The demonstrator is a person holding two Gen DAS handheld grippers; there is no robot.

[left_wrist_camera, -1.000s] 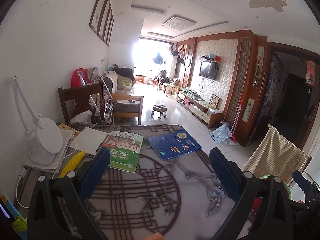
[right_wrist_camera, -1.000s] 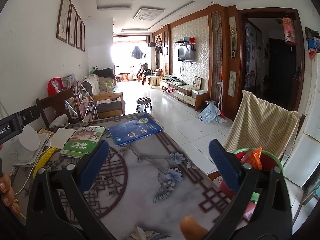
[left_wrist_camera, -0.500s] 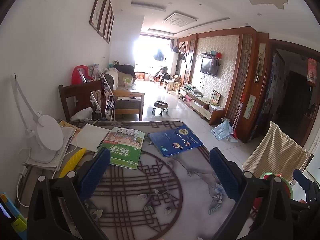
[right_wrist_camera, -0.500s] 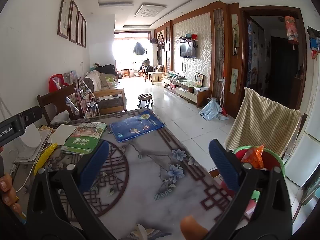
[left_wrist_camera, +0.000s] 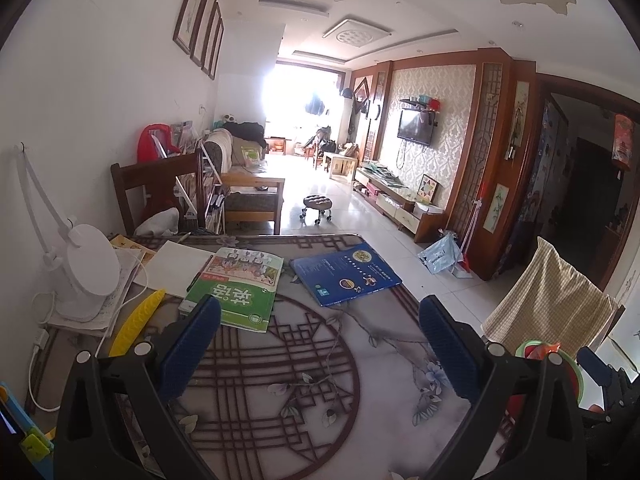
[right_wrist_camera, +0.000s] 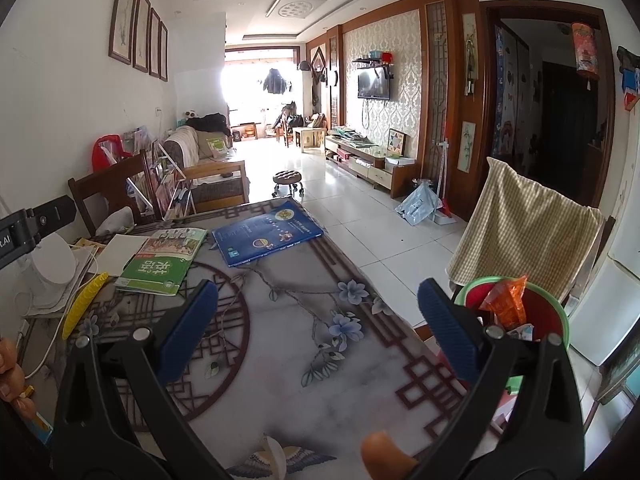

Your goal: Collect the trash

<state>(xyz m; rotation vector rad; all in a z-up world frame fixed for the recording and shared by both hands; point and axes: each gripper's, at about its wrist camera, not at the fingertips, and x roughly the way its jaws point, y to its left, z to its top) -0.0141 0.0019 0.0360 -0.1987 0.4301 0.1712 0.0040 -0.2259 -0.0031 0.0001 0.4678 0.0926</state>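
A red bin with a green rim (right_wrist_camera: 544,312) stands beside the table's right edge, and an orange wrapper (right_wrist_camera: 507,305) sticks up out of it. The same bin (left_wrist_camera: 568,368) shows at the right of the left wrist view. My right gripper (right_wrist_camera: 318,328) hovers open over the patterned table (right_wrist_camera: 304,320), with nothing between its blue pads (right_wrist_camera: 188,328). My left gripper (left_wrist_camera: 318,340) is also open and empty above the table (left_wrist_camera: 280,380). A whitish scrap (right_wrist_camera: 276,458) and an orange rounded object (right_wrist_camera: 384,456) lie at the near table edge in the right wrist view.
A green book (left_wrist_camera: 236,288), a blue book (left_wrist_camera: 346,274), white paper (left_wrist_camera: 176,266), a yellow ruler-like strip (left_wrist_camera: 138,320) and a white desk lamp (left_wrist_camera: 86,276) occupy the table's far and left side. A chair draped in checked cloth (right_wrist_camera: 524,228) stands behind the bin. Fingers (right_wrist_camera: 12,376) show at the left.
Both views have tilted down and drifted slightly, so the table and books sit a little lower in the frames. Both grippers stay open and empty.
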